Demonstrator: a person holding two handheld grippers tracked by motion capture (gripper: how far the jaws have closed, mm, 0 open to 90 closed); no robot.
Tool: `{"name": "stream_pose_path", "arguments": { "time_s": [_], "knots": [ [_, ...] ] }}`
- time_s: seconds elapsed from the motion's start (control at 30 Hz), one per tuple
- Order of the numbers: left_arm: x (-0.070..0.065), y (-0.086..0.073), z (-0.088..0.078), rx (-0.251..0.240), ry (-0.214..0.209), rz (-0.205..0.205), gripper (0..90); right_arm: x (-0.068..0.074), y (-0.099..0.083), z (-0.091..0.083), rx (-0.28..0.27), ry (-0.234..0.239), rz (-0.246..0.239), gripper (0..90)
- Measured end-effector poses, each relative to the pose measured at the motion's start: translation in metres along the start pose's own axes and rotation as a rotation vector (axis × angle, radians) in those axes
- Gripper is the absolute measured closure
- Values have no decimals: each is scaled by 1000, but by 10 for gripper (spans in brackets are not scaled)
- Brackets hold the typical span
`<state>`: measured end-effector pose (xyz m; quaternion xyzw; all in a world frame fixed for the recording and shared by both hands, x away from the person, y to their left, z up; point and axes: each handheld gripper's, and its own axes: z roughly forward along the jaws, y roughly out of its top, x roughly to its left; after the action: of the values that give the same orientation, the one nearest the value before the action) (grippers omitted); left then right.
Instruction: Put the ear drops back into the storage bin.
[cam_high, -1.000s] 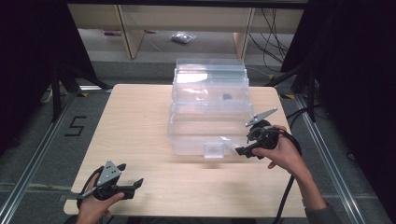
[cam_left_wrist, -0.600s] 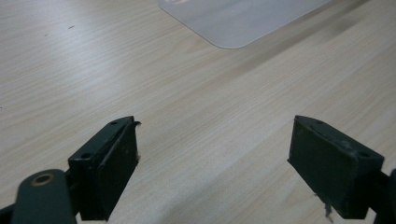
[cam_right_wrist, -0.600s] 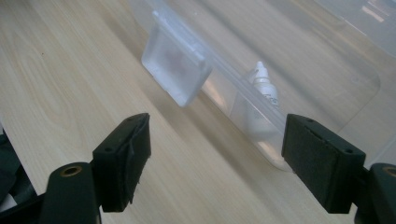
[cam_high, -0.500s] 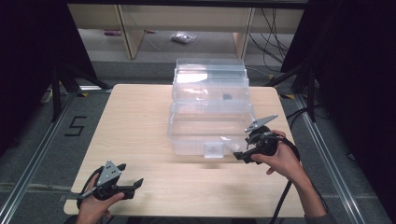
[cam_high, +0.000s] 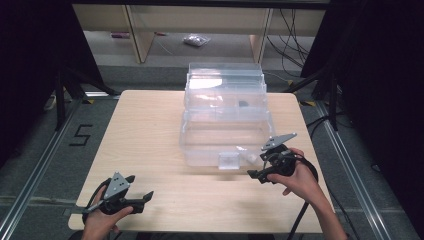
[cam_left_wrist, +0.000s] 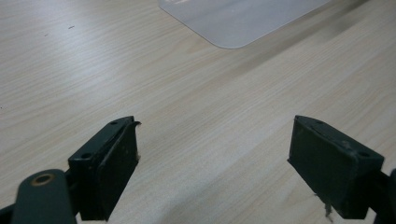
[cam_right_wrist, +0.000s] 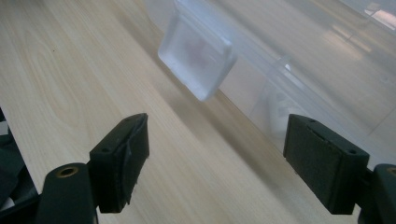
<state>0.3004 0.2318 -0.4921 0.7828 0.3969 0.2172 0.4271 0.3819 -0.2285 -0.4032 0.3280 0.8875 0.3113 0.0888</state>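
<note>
Down at seven o'clock on the wooden table (cam_high: 150, 135), the left gripper (cam_high: 137, 197) sits low near the front edge, gripped by the person's left hand (cam_high: 100, 222), its grey three-cornered plate on top and jaws aimed toward three o'clock. In the left gripper view (cam_left_wrist: 212, 163) the two black jaws stand spread wide apart with nothing between them, just bare wood grain below, and a pale rounded corner of the clear plastic box (cam_left_wrist: 238, 21) showing off at twelve o'clock, well apart from the jaws.

Moving across to the centre: the clear plastic box (cam_high: 225, 120) stands at the middle of the table, running toward the twelve o'clock edge, its lid shut and a frosted latch tab (cam_high: 229, 161) on its near wall at six o'clock. A small dark item shows through the plastic near the box's one o'clock side; what it is I cannot tell.

Over at four o'clock, the right gripper (cam_high: 257, 174) is held in the person's right hand (cam_high: 300, 180), just beside the box's near right corner, jaws pointing toward nine o'clock along the front wall. From the right gripper view (cam_right_wrist: 217, 163) the jaws are spread wide and hold nothing; the latch tab (cam_right_wrist: 198, 58) hangs ahead at twelve o'clock, apart from both jaws, with the box wall (cam_right_wrist: 299, 60) running off toward two o'clock.
</note>
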Motion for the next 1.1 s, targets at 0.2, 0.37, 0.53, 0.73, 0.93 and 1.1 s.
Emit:
{"name": "stream_pose_path", "arguments": {
  "time_s": [0.2,0.37,0.53,0.73,0.93,1.1],
  "knots": [
    [0,0,0,0,1,1,152,0,-14,9,-37,2,6,228],
    [0,0,0,2,2,4,152,-1,-26,14,-75,-8,59,226],
    [0,0,0,1,1,2,152,-2,-35,17,-71,-8,63,222],
    [0,0,0,2,0,2,152,1,-43,21,-73,-6,98,222],
    [0,0,0,-3,-1,-3,152,3,-48,21,-92,5,109,223],
    [-1,0,0,-7,-2,-4,152,3,-52,20,-110,-6,116,223]
  ]
}}
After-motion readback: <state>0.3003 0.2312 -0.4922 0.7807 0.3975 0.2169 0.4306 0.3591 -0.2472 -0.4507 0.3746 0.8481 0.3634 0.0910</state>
